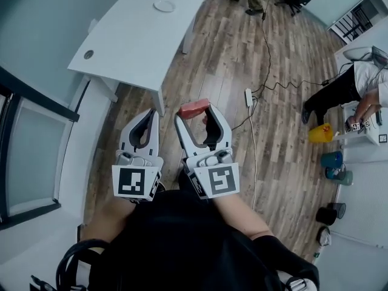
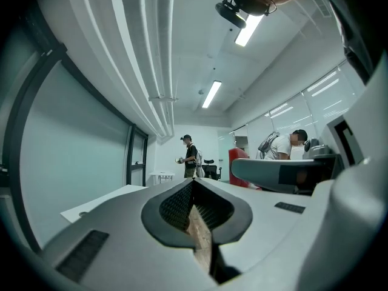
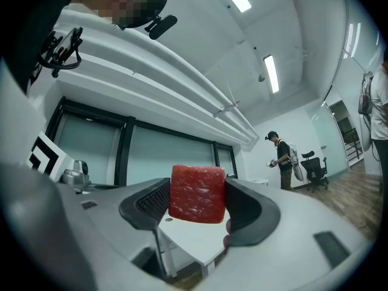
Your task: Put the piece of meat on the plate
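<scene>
A red piece of meat [image 1: 194,109] is clamped between the tips of my right gripper [image 1: 195,111], held in the air over the wooden floor. In the right gripper view the meat [image 3: 197,194] fills the gap between the dark pads. My left gripper [image 1: 154,116] hangs beside it to the left, its jaws shut with nothing between them; the left gripper view shows the jaw tips [image 2: 193,183] pressed together. A white plate [image 1: 164,6] lies at the far end of the white table [image 1: 130,41] ahead, well beyond both grippers.
A power strip [image 1: 248,97] and its cable run across the wooden floor right of the grippers. A person [image 1: 345,90] bends over at the right near a yellow bin [image 1: 320,133] and cups. Another person [image 3: 282,159] stands far off by an office chair.
</scene>
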{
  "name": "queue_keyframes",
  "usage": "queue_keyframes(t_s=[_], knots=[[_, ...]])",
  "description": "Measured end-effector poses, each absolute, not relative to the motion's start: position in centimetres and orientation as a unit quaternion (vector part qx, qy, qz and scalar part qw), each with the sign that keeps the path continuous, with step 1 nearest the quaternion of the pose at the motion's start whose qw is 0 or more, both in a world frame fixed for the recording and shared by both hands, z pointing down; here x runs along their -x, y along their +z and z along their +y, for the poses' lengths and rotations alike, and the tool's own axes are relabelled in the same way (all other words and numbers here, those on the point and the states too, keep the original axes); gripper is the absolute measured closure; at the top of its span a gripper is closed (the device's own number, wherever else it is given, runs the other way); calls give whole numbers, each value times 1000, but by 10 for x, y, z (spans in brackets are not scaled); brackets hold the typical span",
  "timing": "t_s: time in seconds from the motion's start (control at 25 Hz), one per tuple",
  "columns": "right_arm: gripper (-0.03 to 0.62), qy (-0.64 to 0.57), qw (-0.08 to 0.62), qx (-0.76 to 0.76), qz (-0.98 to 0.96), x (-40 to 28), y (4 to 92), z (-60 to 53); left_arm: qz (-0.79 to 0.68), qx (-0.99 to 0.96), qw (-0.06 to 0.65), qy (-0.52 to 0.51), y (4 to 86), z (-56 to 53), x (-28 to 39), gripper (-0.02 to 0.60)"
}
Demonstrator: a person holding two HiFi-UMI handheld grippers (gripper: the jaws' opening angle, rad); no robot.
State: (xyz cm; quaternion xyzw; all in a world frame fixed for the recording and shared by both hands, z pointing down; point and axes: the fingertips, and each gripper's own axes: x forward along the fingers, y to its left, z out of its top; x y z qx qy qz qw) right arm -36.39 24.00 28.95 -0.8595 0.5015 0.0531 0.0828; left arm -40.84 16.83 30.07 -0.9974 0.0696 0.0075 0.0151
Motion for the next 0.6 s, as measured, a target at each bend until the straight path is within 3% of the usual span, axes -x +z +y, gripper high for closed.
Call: queue_keyframes(t_s=[0.24, 0.6], knots=[[312, 51, 77, 854, 512, 287, 286, 234, 78, 997, 18, 7, 297, 167, 332, 581], [312, 46, 86, 840, 533, 223, 278, 228, 99, 995, 18, -1, 297, 168, 268, 582]])
